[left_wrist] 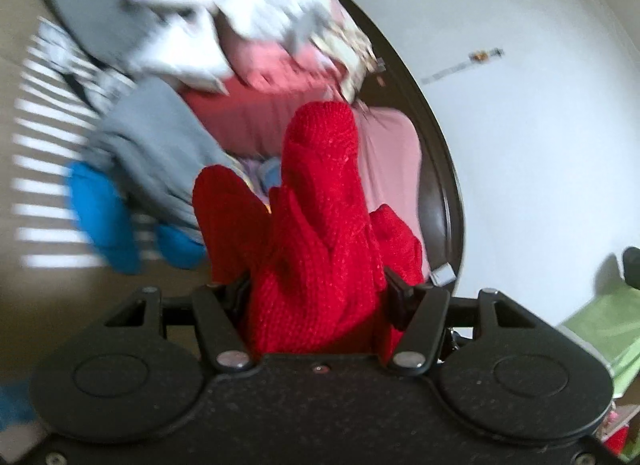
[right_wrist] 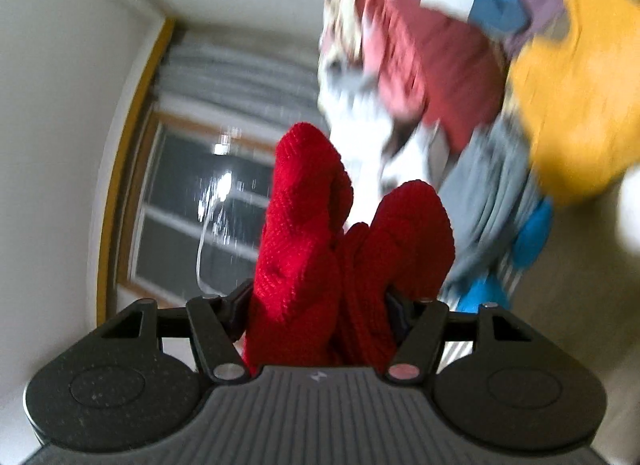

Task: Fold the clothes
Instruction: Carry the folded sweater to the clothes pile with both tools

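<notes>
A thick red knitted garment [left_wrist: 320, 225] is bunched between the jaws of my left gripper [left_wrist: 316, 289], which is shut on it; its folds stick up in front of the lens. The right wrist view shows the same red knit [right_wrist: 320, 257] clamped in my right gripper [right_wrist: 320, 297], with two humps of fabric rising above the black fingers [right_wrist: 236, 305]. Both views are blurred by motion. The fingertips are mostly hidden under the wool.
A heap of clothes lies beyond: grey cloth [left_wrist: 160, 145], pink cloth [left_wrist: 280, 77], blue cloth [left_wrist: 104, 217], white and striped pieces. In the right view a mustard garment [right_wrist: 572, 97], a dark red one [right_wrist: 440, 65] and a dark window [right_wrist: 208, 209]. White wall [left_wrist: 540, 145] at right.
</notes>
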